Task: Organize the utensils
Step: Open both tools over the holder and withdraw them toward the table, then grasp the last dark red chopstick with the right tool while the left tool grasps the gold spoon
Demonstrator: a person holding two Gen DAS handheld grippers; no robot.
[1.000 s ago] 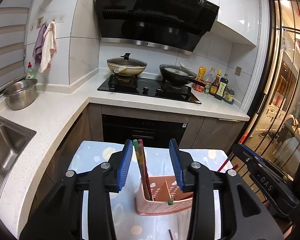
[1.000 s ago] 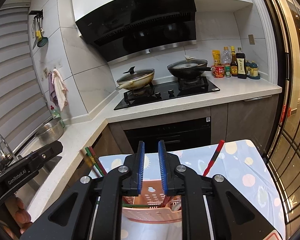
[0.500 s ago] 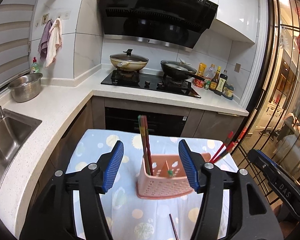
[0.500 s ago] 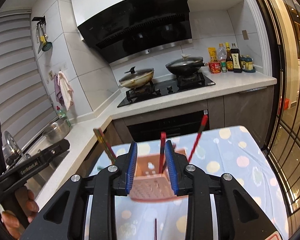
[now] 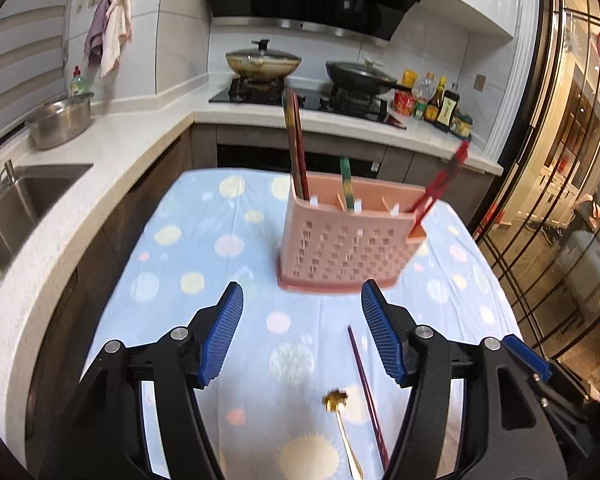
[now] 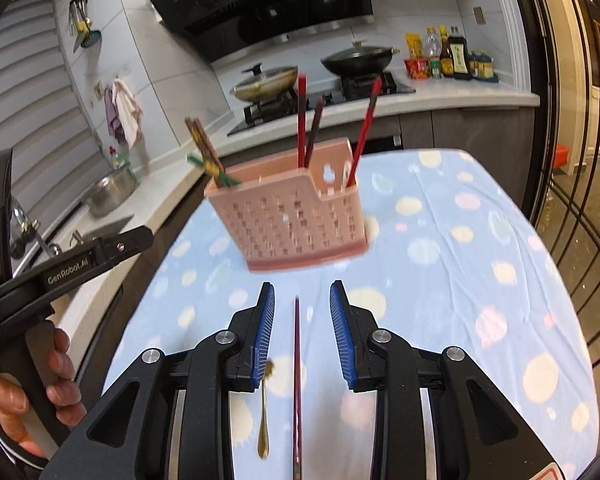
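Observation:
A pink perforated utensil holder (image 5: 344,248) (image 6: 296,224) stands upright on the table's blue dotted cloth (image 5: 204,264). Red chopsticks (image 6: 300,120) and patterned green-brown chopsticks (image 5: 294,140) stick out of it. A dark red chopstick (image 5: 366,384) (image 6: 297,360) and a gold spoon (image 5: 342,428) (image 6: 264,412) lie flat on the cloth in front of it. My left gripper (image 5: 301,294) hovers above them, its jaws opening and touching nothing. My right gripper (image 6: 302,292) is open and straddles the chopstick's line without touching it.
A white counter with a sink (image 5: 28,192) and a steel bowl (image 5: 60,124) runs along the left. Behind the table are a stove with two pans (image 5: 264,60) and sauce bottles (image 5: 440,104). A glass door (image 5: 560,200) stands to the right. A hand (image 6: 40,380) holds the left gripper.
Both grippers have dropped toward the table and drawn back from the holder, which now stands beyond the fingertips. Both pairs of jaws stand wider. The loose chopstick and spoon have come into view.

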